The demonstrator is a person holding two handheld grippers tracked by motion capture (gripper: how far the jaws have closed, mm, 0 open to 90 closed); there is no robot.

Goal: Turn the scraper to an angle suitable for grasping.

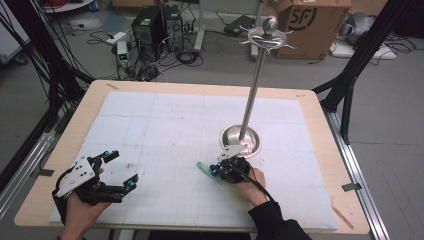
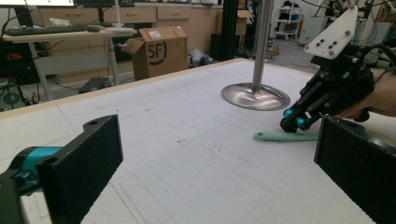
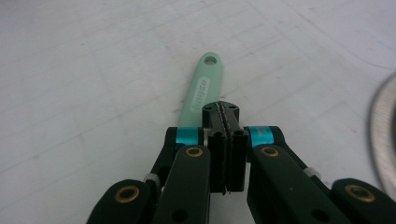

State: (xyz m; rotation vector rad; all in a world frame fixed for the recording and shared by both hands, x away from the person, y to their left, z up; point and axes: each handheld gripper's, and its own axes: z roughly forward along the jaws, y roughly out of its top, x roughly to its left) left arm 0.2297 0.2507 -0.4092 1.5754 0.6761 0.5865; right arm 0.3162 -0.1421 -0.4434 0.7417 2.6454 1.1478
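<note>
— Where is the green handle?

— The mint-green handle (image 3: 201, 91) lies flat on the white mat (image 1: 165, 135) near the bench's front edge, just beside the round steel base (image 1: 241, 138) of the upright pole stand (image 1: 256, 80).

— And the right hand-held gripper (image 1: 222, 167)?

— Its jaws are pressed together over the handle's near end; whether they actually pinch it cannot be told.

— The left one?

— The left hand-held gripper (image 1: 120, 170) sits near the front-left corner, jaws spread wide, holding nothing.
</note>
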